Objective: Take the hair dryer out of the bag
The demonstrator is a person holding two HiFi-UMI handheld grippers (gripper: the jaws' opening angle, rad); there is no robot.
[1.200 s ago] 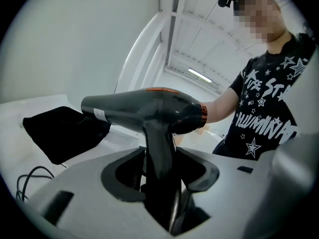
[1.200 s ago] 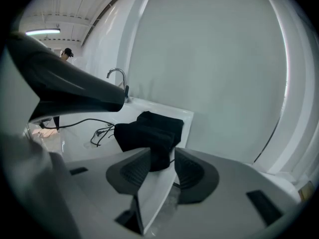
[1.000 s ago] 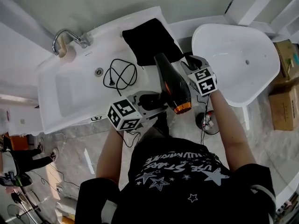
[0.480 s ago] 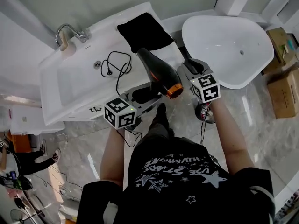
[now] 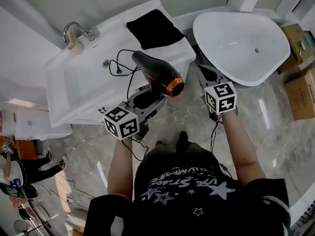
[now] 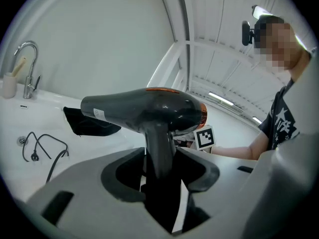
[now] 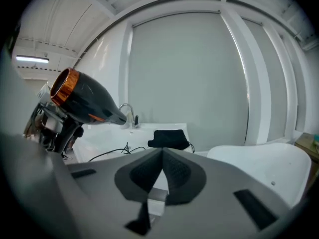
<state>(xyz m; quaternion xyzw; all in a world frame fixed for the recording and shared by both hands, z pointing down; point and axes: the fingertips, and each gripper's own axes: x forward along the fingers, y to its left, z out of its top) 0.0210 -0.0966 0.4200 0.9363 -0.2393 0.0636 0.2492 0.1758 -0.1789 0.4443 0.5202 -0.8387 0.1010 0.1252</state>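
The left gripper (image 5: 146, 97) clamps the handle of the black hair dryer (image 5: 156, 74). Its jaws stand about half apart with the handle upright between the pads, as the left gripper view shows. The hair dryer is out of the bag and in the air above the front right edge of the white sink unit (image 5: 78, 95), with its barrel roughly level. The orange-ringed end faces the person and the right gripper, and the narrower end points toward the basin. Its power cord (image 5: 124, 67) lies in loose loops on the sink unit, the plug close to the drain (image 5: 106, 63), and one strand runs toward the left gripper. The black bag (image 5: 155, 28) lies flat at the back right corner of the sink unit, well apart from the hair dryer and touched by neither gripper. The right gripper (image 5: 208, 73) hovers to the right of the hair dryer, beyond the sink unit's right edge and in front of the white bathtub (image 5: 241, 38), touching neither. Its jaws have just been closing and meet with nothing between them, as the right gripper view makes plain. A chrome faucet (image 5: 78, 32) stands at the back left corner of the sink unit. Cardboard boxes (image 5: 301, 97) sit on the floor to the right of the bathtub.
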